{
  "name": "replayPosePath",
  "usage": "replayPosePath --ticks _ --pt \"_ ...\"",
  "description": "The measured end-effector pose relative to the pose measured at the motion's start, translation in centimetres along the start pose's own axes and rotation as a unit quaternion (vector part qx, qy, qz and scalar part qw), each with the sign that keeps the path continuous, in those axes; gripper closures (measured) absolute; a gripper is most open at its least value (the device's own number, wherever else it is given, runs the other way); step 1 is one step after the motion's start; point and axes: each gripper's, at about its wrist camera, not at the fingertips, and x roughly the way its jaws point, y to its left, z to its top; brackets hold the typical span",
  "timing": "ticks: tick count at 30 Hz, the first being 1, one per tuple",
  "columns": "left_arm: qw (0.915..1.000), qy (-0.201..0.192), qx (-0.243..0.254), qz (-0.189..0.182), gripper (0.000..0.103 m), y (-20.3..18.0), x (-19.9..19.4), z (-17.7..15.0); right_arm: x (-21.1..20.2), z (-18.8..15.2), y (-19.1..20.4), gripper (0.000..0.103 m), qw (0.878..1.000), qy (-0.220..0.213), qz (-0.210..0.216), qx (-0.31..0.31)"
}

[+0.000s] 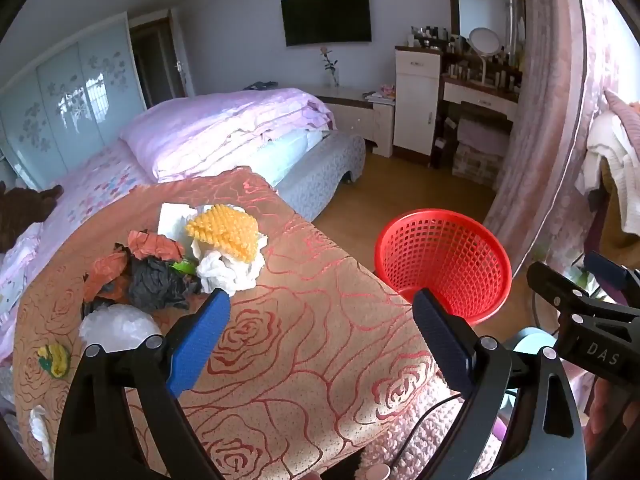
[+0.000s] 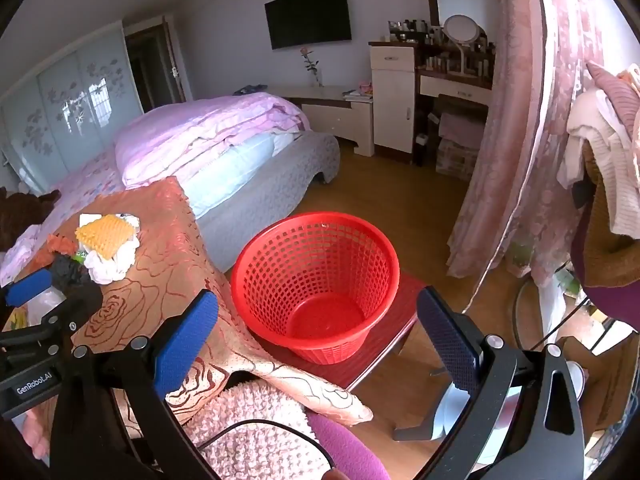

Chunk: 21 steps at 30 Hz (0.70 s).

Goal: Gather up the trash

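A heap of trash lies on a rose-patterned orange cloth: yellow foam netting, white crumpled tissue, a black bag, orange wrappers and a clear plastic wad. My left gripper hovers open over the cloth, just right of the heap, holding nothing. A red mesh basket stands empty on a red stool beside the cloth. My right gripper hangs open above the basket's near side, empty. In the left wrist view the basket is at the right.
A small yellow-green scrap and a white scrap lie at the cloth's left edge. A bed with pink bedding is behind. A pink curtain, a dressing table and hanging clothes stand to the right, beyond the wood floor.
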Motion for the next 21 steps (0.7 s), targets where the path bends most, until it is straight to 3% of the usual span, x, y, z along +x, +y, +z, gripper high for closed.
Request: replayPosePath --ticks 21 --pt "1.0 0.001 -0.001 0.001 0.014 0.35 0.15 -0.7 -0.27 0.12 -0.55 0.007 1.0 -0.007 -0.003 0.008"
